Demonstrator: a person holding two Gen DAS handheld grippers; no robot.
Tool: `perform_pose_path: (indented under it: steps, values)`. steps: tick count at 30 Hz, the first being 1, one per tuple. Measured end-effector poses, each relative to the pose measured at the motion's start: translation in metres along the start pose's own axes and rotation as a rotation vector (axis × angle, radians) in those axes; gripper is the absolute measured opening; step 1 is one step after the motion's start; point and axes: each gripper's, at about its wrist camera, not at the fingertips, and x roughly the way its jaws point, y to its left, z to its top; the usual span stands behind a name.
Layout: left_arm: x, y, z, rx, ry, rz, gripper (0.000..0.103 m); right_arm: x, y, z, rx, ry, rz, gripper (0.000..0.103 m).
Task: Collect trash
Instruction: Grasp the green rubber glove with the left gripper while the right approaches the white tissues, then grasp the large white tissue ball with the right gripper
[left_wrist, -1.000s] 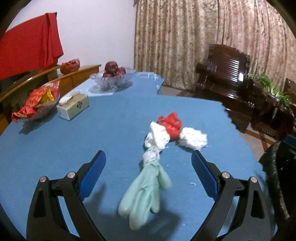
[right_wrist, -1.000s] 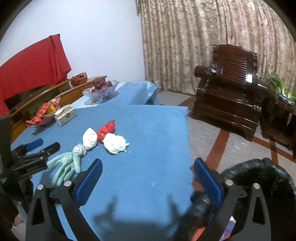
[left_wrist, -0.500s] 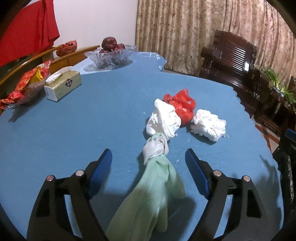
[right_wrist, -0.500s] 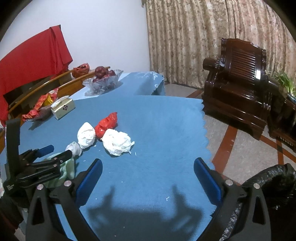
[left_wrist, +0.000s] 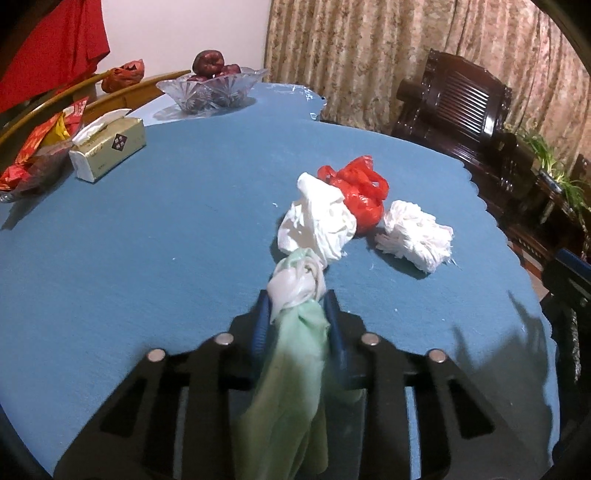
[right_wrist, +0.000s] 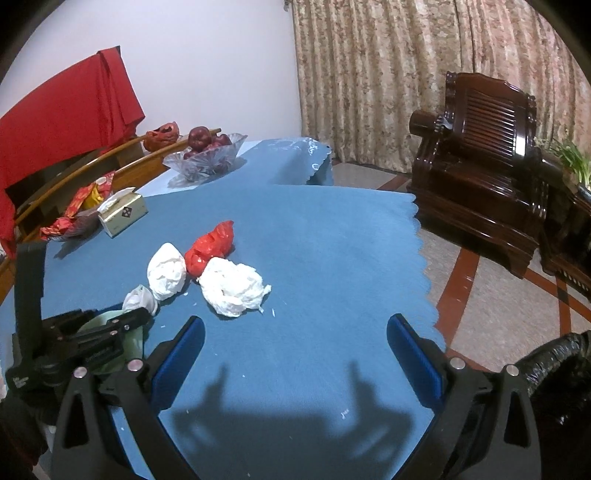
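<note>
A pale green rubber glove (left_wrist: 295, 369) with a white knotted cuff lies on the blue tablecloth (left_wrist: 147, 240), pinched between the closing blue pads of the left gripper (left_wrist: 297, 317). The right gripper (right_wrist: 295, 339) hovers wide open, holding nothing, near the black bin bag (right_wrist: 554, 365).

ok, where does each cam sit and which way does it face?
Left wrist: on the left gripper, angled down the blue table; its jaws are closing around the green glove.
Right wrist: on the open right gripper, facing table and armchair; left gripper at lower left.
Shared: red bag, paper wads, fruit bowl.
</note>
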Motion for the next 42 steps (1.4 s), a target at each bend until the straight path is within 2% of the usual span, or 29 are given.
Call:
perform_pose_path:
  steps: [6, 10, 15, 22, 25, 28, 29, 35, 42]
  values:
    - [-0.020, 0.010, 0.002, -0.034, -0.050, 0.007, 0.027, 0.017, 0.013, 0.008, -0.014, 0.003, 0.020, 0.097]
    - [-0.031, 0.023, 0.007, -0.050, -0.089, 0.043, 0.027, 0.034, 0.025, 0.012, -0.033, 0.011, 0.034, 0.097]
    - [-0.018, 0.040, 0.016, -0.076, -0.082, 0.089, 0.027, 0.061, 0.036, 0.016, -0.043, 0.039, 0.043, 0.097]
    - [0.001, 0.046, 0.022, -0.085, -0.060, 0.099, 0.026, 0.095, 0.048, 0.022, -0.047, 0.095, 0.044, 0.095]
    - [0.003, 0.045, 0.022, -0.088, -0.057, 0.097, 0.026, 0.107, 0.050, 0.023, -0.046, 0.140, 0.056, 0.088]
    - [0.004, 0.044, 0.021, -0.086, -0.056, 0.096, 0.027, 0.113, 0.050, 0.022, -0.044, 0.173, 0.080, 0.072]
    - [0.004, 0.044, 0.021, -0.085, -0.058, 0.097, 0.027, 0.113, 0.050, 0.022, -0.044, 0.175, 0.093, 0.065]
    - [0.000, 0.042, 0.021, -0.083, -0.062, 0.096, 0.027, 0.106, 0.054, 0.021, -0.058, 0.162, 0.128, 0.042]
    - [-0.021, 0.029, 0.023, -0.073, -0.100, 0.089, 0.027, 0.085, 0.049, 0.023, -0.042, 0.132, 0.153, 0.038]
